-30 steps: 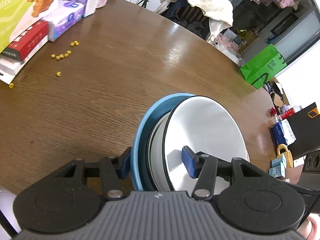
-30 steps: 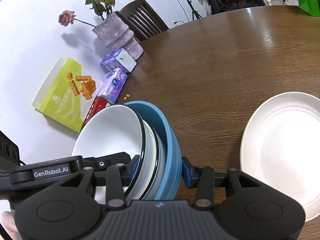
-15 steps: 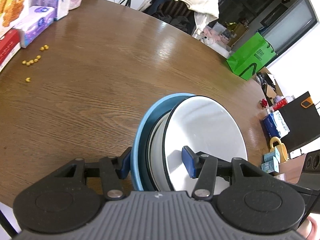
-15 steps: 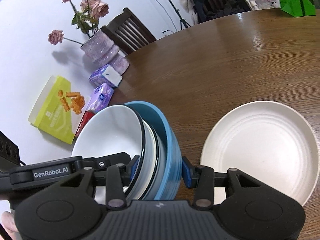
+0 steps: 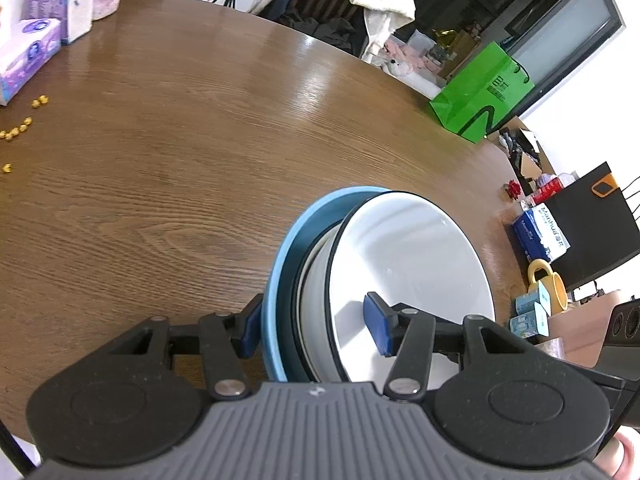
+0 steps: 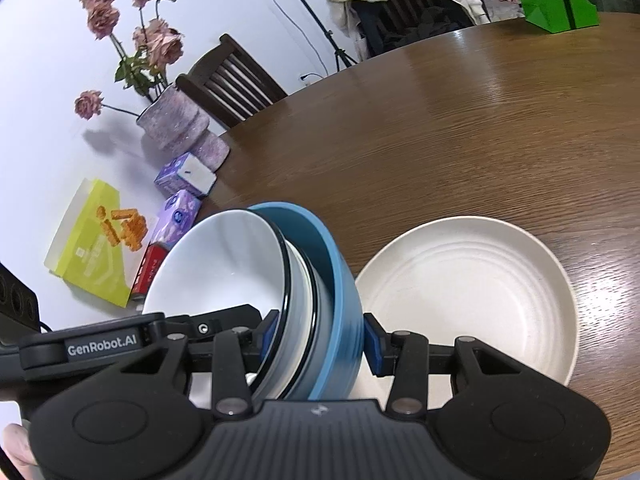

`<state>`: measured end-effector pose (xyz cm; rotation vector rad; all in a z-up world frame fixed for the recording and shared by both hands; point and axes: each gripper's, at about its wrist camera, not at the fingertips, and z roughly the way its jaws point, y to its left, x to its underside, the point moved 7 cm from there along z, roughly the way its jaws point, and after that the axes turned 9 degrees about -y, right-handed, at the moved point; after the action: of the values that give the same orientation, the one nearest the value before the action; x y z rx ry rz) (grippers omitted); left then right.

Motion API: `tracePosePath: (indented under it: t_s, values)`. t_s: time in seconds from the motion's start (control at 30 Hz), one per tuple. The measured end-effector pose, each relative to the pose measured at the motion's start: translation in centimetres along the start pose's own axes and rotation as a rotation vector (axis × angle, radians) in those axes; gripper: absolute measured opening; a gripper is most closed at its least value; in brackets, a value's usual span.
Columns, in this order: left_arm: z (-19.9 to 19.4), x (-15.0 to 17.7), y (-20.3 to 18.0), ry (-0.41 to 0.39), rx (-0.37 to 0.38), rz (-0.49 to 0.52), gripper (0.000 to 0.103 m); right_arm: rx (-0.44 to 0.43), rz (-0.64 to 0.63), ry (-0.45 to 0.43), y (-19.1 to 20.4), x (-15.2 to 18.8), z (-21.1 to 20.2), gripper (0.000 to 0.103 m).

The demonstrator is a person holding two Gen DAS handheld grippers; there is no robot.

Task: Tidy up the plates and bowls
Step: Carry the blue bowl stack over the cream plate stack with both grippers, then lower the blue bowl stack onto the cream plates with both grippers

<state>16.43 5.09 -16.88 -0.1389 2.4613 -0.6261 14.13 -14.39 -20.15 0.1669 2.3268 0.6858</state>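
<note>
Left gripper (image 5: pixel 316 330) and right gripper (image 6: pixel 318 340) each pinch the nested bowl stack (image 6: pixel 304 280) (blue outermost); cream plate (image 6: pixel 472 292) lies lower right on the wooden table (image 6: pixel 440 120).

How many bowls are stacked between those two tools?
3: a white bowl on top, a second white bowl under it, a blue bowl outermost. More could be hidden inside.

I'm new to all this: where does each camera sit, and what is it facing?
Left wrist: on the left tongs, facing down over the table; fingertip at corner.
Right wrist: on the right tongs, facing the cream plate; fingers at corner.
Shared: the nested bowls both clamp, green bag.
</note>
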Motion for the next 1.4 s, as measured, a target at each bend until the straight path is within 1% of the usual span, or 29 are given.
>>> tracePosePath:
  t_s: [0.6, 1.07, 1.4]
  values:
    - [3.5, 0.8, -3.8, 0.035, 0.032, 0.01, 0.052, 0.048, 0.027, -0.011, -5.0, -1.4, -1.6, 0.042]
    - [5.8, 2.2, -4.9, 0.062, 0.026, -0.016, 0.052, 0.063, 0.026, 0.025, -8.0, -1.7, -1.4, 0.042]
    - [7.2, 3.2, -4.7, 0.083, 0.01, -0.043, 0.052, 0.064, 0.027, 0.063, -9.5, -1.4, -0.5, 0.042]
